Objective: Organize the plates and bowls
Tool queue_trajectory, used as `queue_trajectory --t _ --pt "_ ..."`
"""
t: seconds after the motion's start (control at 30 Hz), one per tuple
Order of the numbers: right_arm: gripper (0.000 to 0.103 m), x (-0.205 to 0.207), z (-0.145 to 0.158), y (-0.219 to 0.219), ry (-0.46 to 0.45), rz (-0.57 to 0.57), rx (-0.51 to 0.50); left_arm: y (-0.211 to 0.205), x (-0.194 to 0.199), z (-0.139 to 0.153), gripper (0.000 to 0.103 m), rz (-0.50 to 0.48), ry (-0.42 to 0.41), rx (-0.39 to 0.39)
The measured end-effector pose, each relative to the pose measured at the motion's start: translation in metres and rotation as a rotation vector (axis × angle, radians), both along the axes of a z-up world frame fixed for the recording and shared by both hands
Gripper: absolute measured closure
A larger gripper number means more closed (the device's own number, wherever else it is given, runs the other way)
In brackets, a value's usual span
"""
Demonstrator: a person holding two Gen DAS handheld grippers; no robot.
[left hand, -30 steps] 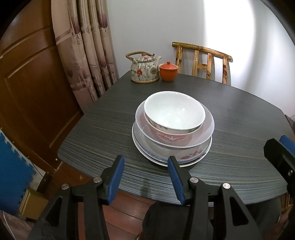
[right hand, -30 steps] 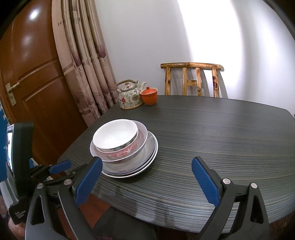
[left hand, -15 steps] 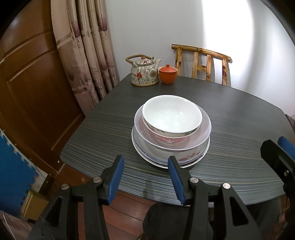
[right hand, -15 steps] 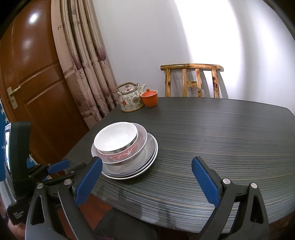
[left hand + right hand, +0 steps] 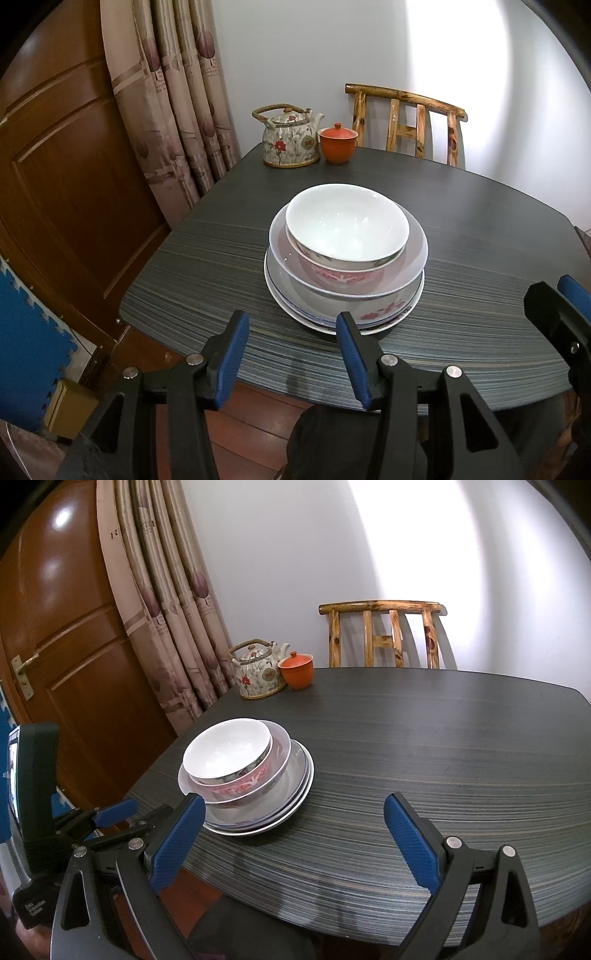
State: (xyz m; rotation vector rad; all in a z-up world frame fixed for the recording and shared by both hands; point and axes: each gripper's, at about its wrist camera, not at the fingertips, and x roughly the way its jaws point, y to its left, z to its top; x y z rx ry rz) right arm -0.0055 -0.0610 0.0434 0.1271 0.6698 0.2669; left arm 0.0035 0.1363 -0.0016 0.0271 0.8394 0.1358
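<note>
Now the stack of dishes looks a little farther from the left gripper (image 5: 291, 350) than it did a moment ago, and more of the dark table (image 5: 461, 236) shows near its front edge. The dishes themselves have not moved.

The table is the biggest thing. The stack sits on its left part, near the front edge. At the bottom lie flat plates (image 5: 325, 321), one on another. On them sits a wide bowl (image 5: 406, 273) with red flowers. Inside that sits a red patterned bowl (image 5: 343, 275), and inside that the small white bowl (image 5: 347, 221), which has nothing in it.

At the far left corner stand a flowered teapot (image 5: 290, 142) and, just beside it on the right, an orange cup with a lid (image 5: 338, 142). A wooden chair (image 5: 406, 122) stands behind the table.

The left gripper hangs just in front of the stack, its blue pads spread apart with nothing between them. The right gripper (image 5: 295, 834) is spread wider, over the table to the right of the stack, also holding nothing.
</note>
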Motion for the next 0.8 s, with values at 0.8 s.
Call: queue_trajectory --t 0.8 --pt "0.007 -0.0006 -0.0049 -0.0030 0.009 -0.008 0.004 -0.0002 0.0011 -0.0042 0.041 -0.031 -0.019 -0.031"
